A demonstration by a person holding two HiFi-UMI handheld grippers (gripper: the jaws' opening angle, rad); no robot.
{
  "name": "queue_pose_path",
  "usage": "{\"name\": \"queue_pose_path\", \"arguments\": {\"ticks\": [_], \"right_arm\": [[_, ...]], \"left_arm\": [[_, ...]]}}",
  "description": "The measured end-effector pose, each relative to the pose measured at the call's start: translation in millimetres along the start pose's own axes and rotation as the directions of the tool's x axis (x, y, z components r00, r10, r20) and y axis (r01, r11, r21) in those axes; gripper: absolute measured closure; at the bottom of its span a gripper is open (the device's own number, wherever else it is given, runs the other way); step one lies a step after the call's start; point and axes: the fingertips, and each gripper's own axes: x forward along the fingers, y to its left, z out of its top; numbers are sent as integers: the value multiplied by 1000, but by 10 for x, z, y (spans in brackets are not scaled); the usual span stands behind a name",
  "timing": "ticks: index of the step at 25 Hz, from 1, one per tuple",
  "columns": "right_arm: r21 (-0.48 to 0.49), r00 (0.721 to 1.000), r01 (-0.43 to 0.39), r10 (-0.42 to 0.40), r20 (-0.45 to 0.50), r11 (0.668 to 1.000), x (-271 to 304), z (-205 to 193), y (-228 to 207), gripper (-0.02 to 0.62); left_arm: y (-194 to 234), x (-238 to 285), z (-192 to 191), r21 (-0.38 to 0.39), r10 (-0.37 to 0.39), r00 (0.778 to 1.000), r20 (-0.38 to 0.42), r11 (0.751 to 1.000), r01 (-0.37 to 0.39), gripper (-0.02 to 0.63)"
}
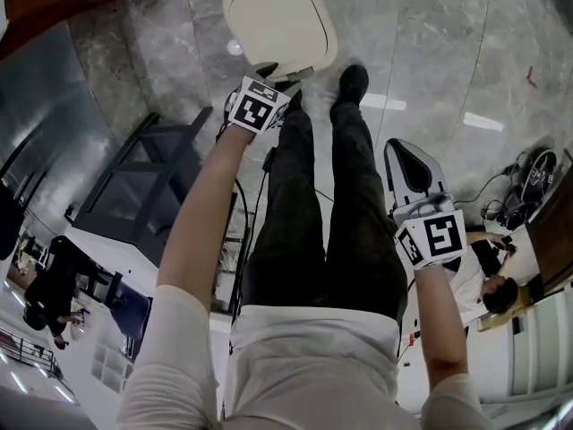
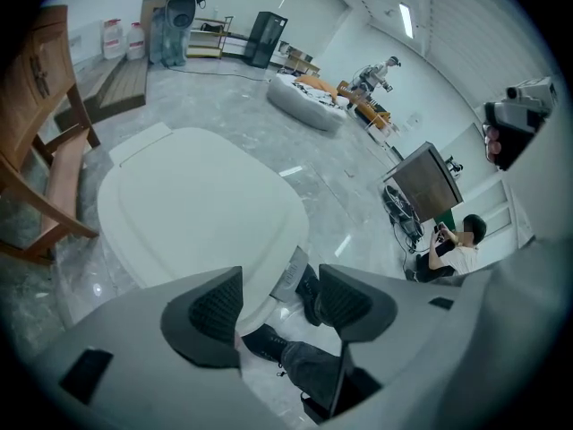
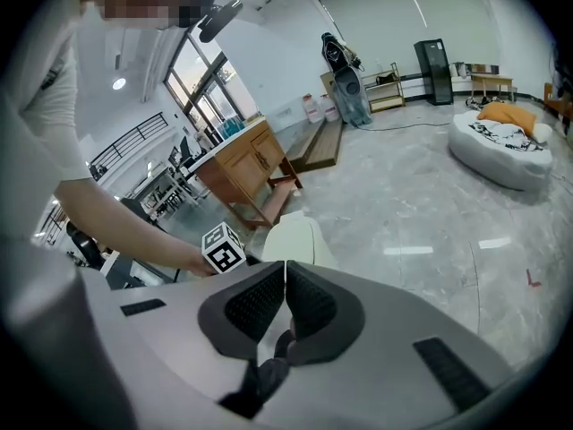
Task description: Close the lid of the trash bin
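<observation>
The trash bin's cream lid [image 1: 277,21] lies flat on the bin at the top of the head view, just beyond my shoes. It fills the left gripper view [image 2: 197,213], with a small grey tab [image 2: 288,274] at its near edge. My left gripper [image 1: 282,72] hovers over that near edge. In its own view the left gripper [image 2: 279,298] stands open, and only the lid's rim and a shoe show in the gap. My right gripper [image 1: 407,159] hangs by my right leg, away from the bin. Its own view shows the right gripper [image 3: 285,271] shut on nothing.
A wooden chair [image 2: 45,150] stands left of the bin, and a wooden cabinet [image 3: 242,164] behind it. A dark metal frame [image 1: 143,168] lies to my left. A seated person [image 2: 457,245] and cables [image 1: 528,182] are to the right. A white beanbag [image 3: 501,146] lies farther off.
</observation>
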Motion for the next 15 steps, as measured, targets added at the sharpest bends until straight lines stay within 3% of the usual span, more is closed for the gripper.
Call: {"name": "queue_pose_path", "arguments": {"ticks": [7,15], "right_arm": [[5,1000,1,-1,2,1000,7,-44,-87,566],[-41,1000,-20,21,14,999,-44,82,-33,566]], "left_arm": [[139,166,1,-200,-36,999,12,979,38,340],[91,5,79,-174,3,999,46,985,5,351]]}}
